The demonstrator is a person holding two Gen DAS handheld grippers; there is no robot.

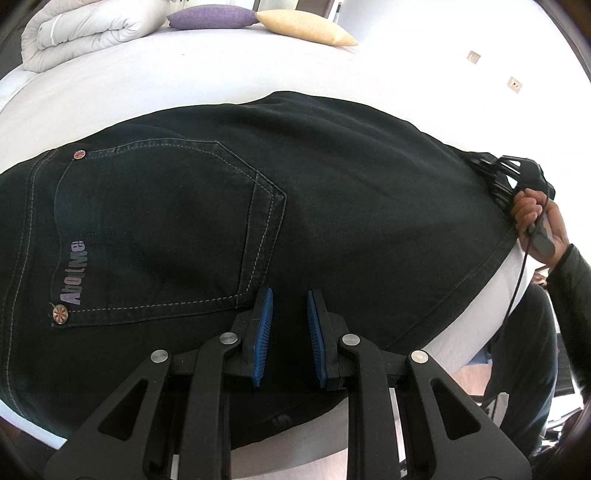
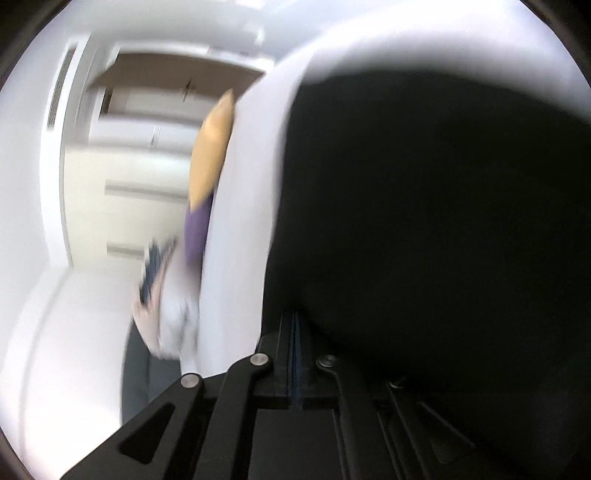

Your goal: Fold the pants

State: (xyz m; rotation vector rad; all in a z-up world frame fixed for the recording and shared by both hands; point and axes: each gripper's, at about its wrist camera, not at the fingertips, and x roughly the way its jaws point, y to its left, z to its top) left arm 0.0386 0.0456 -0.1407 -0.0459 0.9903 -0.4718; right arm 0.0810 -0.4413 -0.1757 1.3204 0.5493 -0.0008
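Note:
Black pants lie spread on a white bed, back side up, and a stitched pocket carries a printed logo. My left gripper hovers over the cloth near the bed's front edge. Its blue pads stand slightly apart, open, and nothing shows pinched between them. A hand holds my right gripper at the pants' right edge. In the blurred right wrist view the right gripper is shut, pads together, beside the dark pants. Whether cloth is caught there is unclear.
A purple pillow, a tan pillow and a folded white duvet lie at the far end of the bed. The person's leg stands beside the bed at the right, where a black cable hangs from the hand.

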